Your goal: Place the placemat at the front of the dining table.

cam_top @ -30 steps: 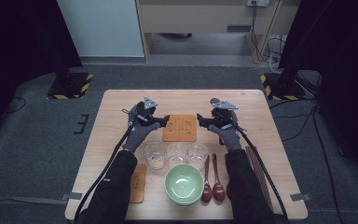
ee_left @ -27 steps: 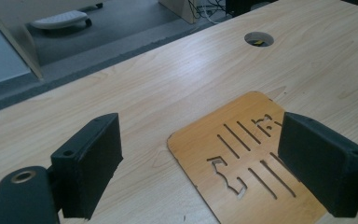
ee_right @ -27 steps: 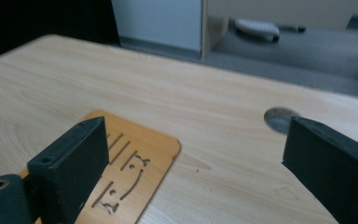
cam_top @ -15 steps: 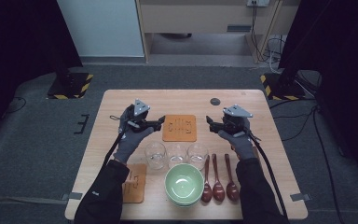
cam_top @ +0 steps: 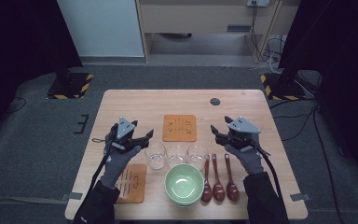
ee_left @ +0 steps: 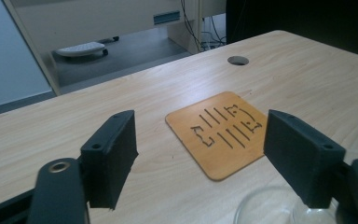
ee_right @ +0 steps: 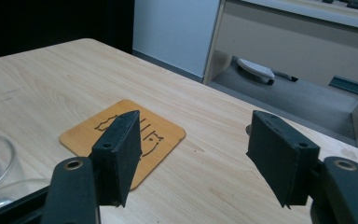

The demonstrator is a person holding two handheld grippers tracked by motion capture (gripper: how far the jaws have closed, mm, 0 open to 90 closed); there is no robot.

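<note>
An orange wooden coaster (cam_top: 179, 128) with cut-out slots lies at the table's middle. My left gripper (cam_top: 145, 138) hovers to its left, jaws pointing right; my right gripper (cam_top: 214, 132) hovers to its right, jaws pointing left. Both are open with nothing between the pads, and their jaws have just been closing. In the left gripper view the coaster (ee_left: 221, 130) lies beyond the gripper (ee_left: 200, 135). In the right gripper view the coaster (ee_right: 121, 135) sits partly behind the left jaw of the gripper (ee_right: 193, 140).
Three clear glasses (cam_top: 155, 155) (cam_top: 177, 153) (cam_top: 198, 154) stand in a row in front of the coaster. Nearer me are a green bowl (cam_top: 183, 183), three dark wooden spoons (cam_top: 218, 179) and a second coaster (cam_top: 131, 182). A cable hole (cam_top: 215, 101) is at the far side.
Both hands have drawn apart from the middle coaster, the left going left and the right going right, both a little toward me. Both pairs of jaws stand narrower.
</note>
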